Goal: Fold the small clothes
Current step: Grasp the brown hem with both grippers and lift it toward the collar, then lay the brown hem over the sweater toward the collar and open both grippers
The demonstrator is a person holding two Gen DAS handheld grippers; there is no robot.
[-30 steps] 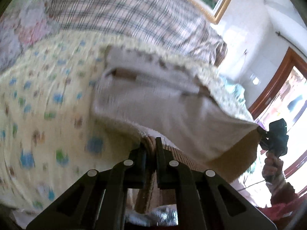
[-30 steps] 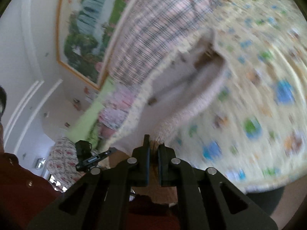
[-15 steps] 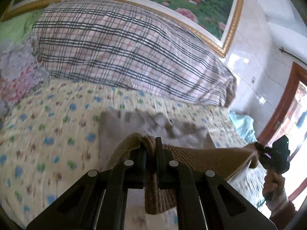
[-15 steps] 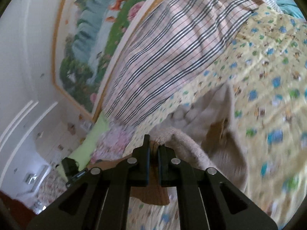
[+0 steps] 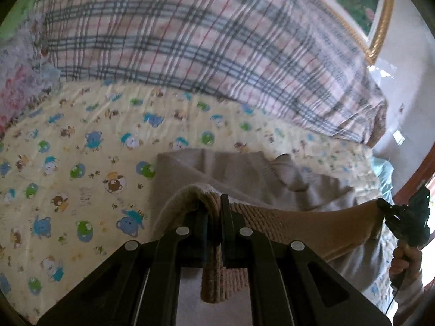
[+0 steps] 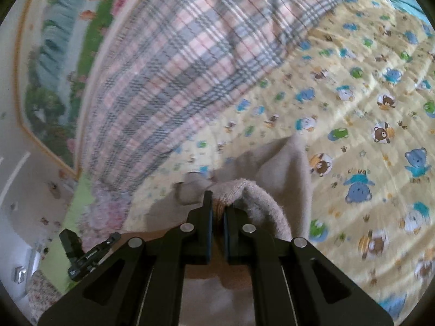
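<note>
You hold beige knit garment [image 5: 244, 171]: soft, light, floppy. Left gripper [image 5: 214, 217], right gripper [image 6: 216, 212] both clenched on ribbed hem corners; keep that hold.

Left gripper [image 5: 214, 212]: jaws clamped on the brown ribbed hem of a beige garment [image 5: 244, 174]. Garment: hem stretched taut to the right gripper [image 5: 380, 203], held in a hand [image 5: 406, 256] at the frame's right edge; far part lies on the bedsheet [image 5: 81, 149], yellow with bear prints. Plaid pillow [image 5: 190, 35] behind. Gold picture frame [image 5: 382, 27], upper right.
</note>
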